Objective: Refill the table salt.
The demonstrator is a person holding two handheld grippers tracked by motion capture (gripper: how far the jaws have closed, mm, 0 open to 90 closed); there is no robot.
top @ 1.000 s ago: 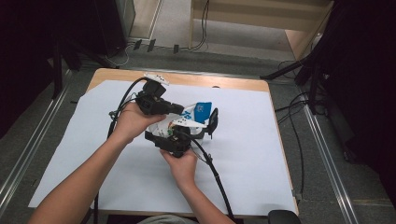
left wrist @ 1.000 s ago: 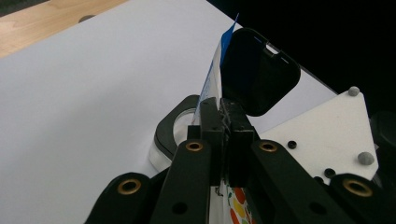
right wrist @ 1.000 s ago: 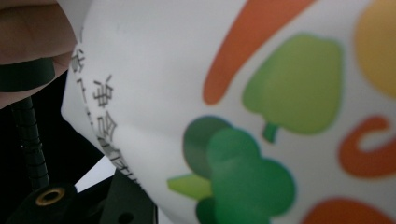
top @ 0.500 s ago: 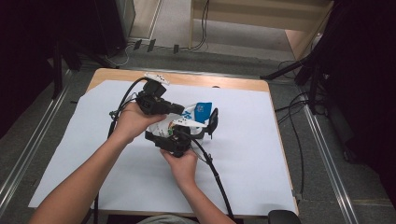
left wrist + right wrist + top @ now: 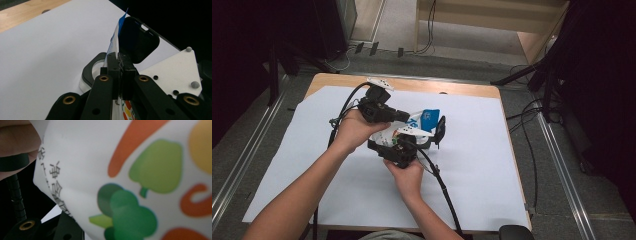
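In the high view, the person is holding both tools close together above the middle of the bench (image 5: 512,165), which a white sheet is covering. The left gripper (image 5: 404,116) is coming in from the left and is pointing to the right, and the right gripper (image 5: 434,135) is sitting just below it. Between them a white snack bag (image 5: 422,120) with a blue top is staying lifted off the sheet, probably so that both tools can work on it freely.

In the left gripper view, the left gripper (image 5: 120,62) is keeping its jaws fully closed, and they are pinching a thin edge of the snack bag (image 5: 113,45), which is rising upright between them. Such a tight pinch on the edge suggests that this hand is fixing the bag in place. Behind it, one black jaw pad of the other tool is standing near the bag's upper part.

In the right gripper view, the snack bag (image 5: 140,182) is lying very near the lens, with printed vegetables and dark characters on it. I cannot tell from here how wide the right jaws are standing; in the high view they seem to be partly open around the bag, perhaps preparing to pull it.
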